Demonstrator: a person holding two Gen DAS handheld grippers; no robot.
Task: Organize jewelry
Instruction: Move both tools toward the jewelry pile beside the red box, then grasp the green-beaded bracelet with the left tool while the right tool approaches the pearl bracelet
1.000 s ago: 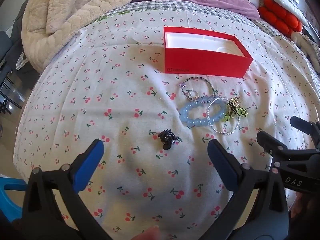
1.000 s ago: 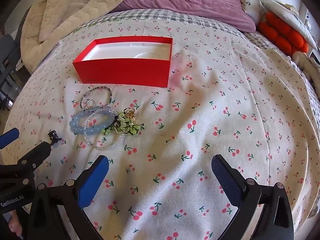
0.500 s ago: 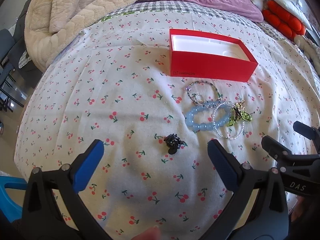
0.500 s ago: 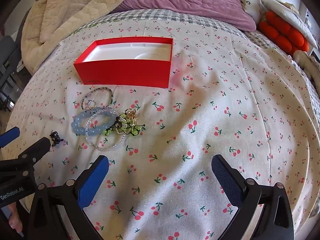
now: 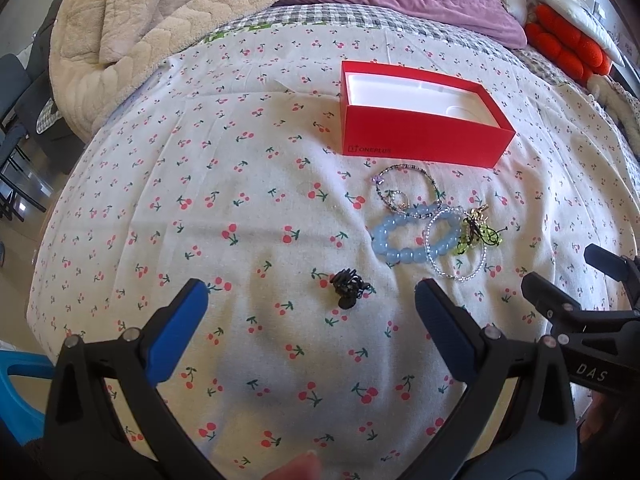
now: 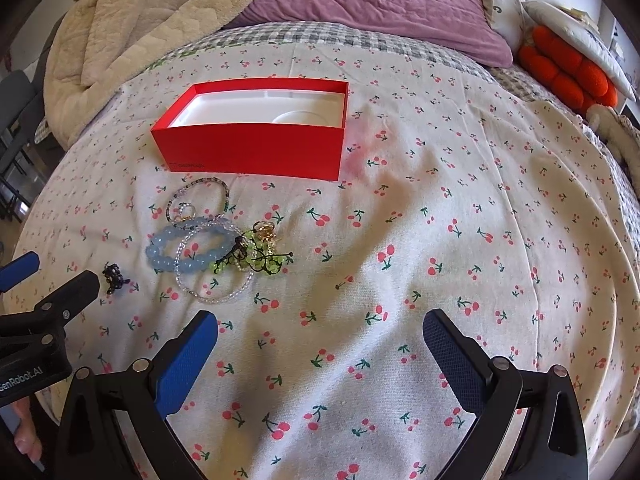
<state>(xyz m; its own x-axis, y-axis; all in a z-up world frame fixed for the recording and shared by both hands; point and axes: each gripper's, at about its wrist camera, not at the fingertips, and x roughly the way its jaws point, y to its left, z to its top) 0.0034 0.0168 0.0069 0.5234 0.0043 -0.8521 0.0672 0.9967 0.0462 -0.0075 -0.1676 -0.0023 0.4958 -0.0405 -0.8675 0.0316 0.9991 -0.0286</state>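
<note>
An open red box (image 5: 420,136) with a white inside stands on the cherry-print bedspread; it also shows in the right wrist view (image 6: 256,148). In front of it lies a pile of jewelry: a blue bead bracelet (image 5: 404,254) (image 6: 168,256), a clear bead bracelet (image 5: 452,272), a dark beaded bracelet (image 5: 404,168), and a green bead piece (image 6: 260,260). A small black clip (image 5: 348,286) (image 6: 113,278) lies apart. My left gripper (image 5: 312,304) is open, just short of the clip. My right gripper (image 6: 320,332) is open and empty, to the right of the pile.
A beige quilted blanket (image 5: 132,32) is heaped at the back left. A purple pillow (image 6: 380,4) and orange cushions (image 6: 568,72) lie at the back. The bed's left edge drops to the floor, with a blue object (image 5: 16,384) beside it.
Both grippers have drawn back a little toward me, so the box and jewelry sit slightly farther. Both stay open. Nothing on the bed has moved.
</note>
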